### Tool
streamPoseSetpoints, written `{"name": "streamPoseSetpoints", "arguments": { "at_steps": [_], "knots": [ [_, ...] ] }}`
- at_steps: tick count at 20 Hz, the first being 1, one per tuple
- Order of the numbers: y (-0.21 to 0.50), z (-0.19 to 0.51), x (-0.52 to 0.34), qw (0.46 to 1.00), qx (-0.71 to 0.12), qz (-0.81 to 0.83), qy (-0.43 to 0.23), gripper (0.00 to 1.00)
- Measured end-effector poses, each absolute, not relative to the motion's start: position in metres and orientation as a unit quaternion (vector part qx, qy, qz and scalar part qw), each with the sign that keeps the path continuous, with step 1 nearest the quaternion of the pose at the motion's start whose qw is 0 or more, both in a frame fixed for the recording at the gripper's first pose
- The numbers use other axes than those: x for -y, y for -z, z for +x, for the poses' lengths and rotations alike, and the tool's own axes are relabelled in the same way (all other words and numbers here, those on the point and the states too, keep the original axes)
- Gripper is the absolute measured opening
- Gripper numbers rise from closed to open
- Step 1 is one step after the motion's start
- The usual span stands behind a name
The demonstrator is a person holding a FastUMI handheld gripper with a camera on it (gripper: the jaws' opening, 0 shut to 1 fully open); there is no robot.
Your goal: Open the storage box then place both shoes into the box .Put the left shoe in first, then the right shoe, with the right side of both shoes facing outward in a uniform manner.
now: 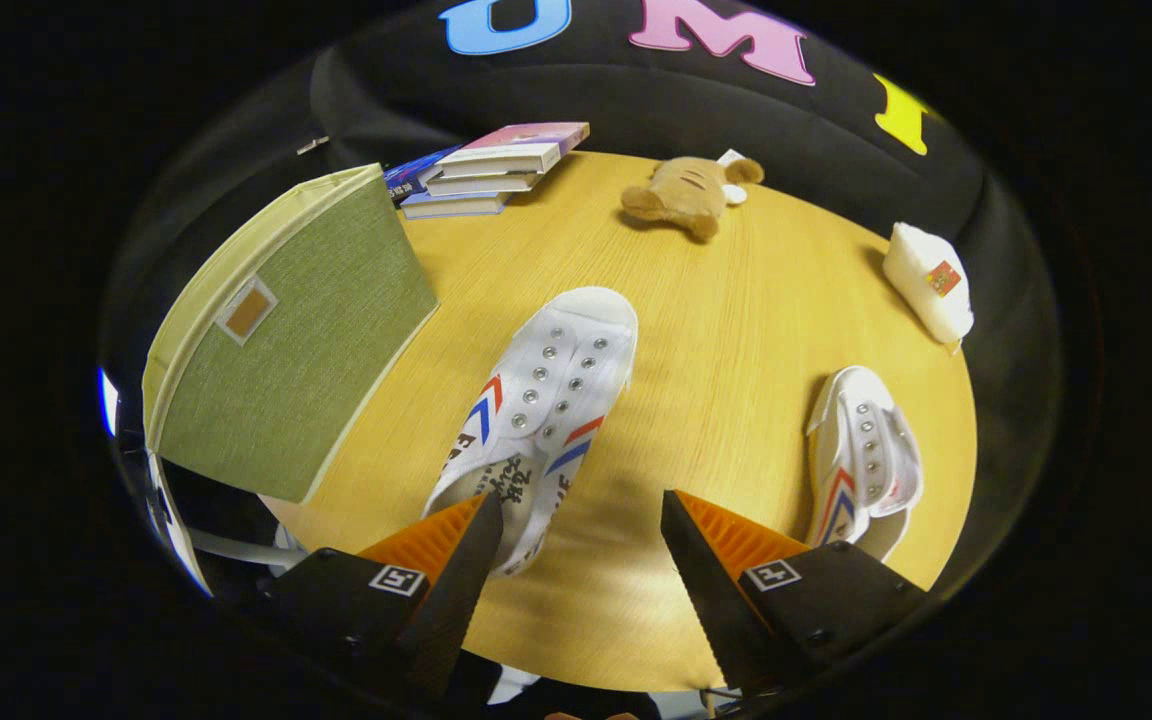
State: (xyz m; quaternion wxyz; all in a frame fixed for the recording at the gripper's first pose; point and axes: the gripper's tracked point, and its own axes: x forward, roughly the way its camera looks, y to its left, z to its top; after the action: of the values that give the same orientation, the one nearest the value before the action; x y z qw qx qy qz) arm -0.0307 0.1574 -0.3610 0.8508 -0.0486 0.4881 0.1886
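Hovering over the round wooden table (736, 330), the gripper (576, 560) has its fingers spread wide with nothing between them. One fingertip overlaps the heel end of the near shoe (546, 400), a white canvas sneaker with red and blue chevrons lying just ahead, toe pointing away; whether it touches the shoe I cannot tell. The second shoe (866, 455) lies beside the other finger, well apart from the first.

Step in hand, as I judge it: the box lid comes first, no shoe yet. The storage box (296, 340), green fabric with pale trim and a small tan label patch, sits at the table's edge beside the near shoe. Its lid looks closed, so the contents are hidden. To do this well, swing toward the box, come at the pale trim edge with the fingers wide, pinch only the lid, and lift without dragging the whole soft box off the table.

Further off: a stack of books (491, 165) behind the box, a brown plush toy (691, 190), and a white wrapped packet (931, 280) near the far rim.
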Motion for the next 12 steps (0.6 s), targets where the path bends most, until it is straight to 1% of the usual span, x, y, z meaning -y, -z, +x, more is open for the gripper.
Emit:
{"name": "streamPoseSetpoints", "arguments": {
  "at_steps": [3, 4, 7, 8, 11, 12],
  "knots": [
    [0.376, -0.012, -0.157, 0.848, -0.496, -0.031, -0.183, 0.98],
    [0.38, -0.007, -0.156, 0.848, -0.498, -0.024, -0.182, 0.96],
    [0.389, -0.004, -0.165, 0.828, -0.524, 0.021, -0.196, 0.88],
    [0.39, -0.004, -0.171, 0.821, -0.53, 0.036, -0.207, 0.83],
    [0.387, -0.008, -0.184, 0.812, -0.535, 0.056, -0.228, 0.54],
    [0.386, -0.006, -0.185, 0.815, -0.531, 0.055, -0.226, 0.36]
  ]
}}
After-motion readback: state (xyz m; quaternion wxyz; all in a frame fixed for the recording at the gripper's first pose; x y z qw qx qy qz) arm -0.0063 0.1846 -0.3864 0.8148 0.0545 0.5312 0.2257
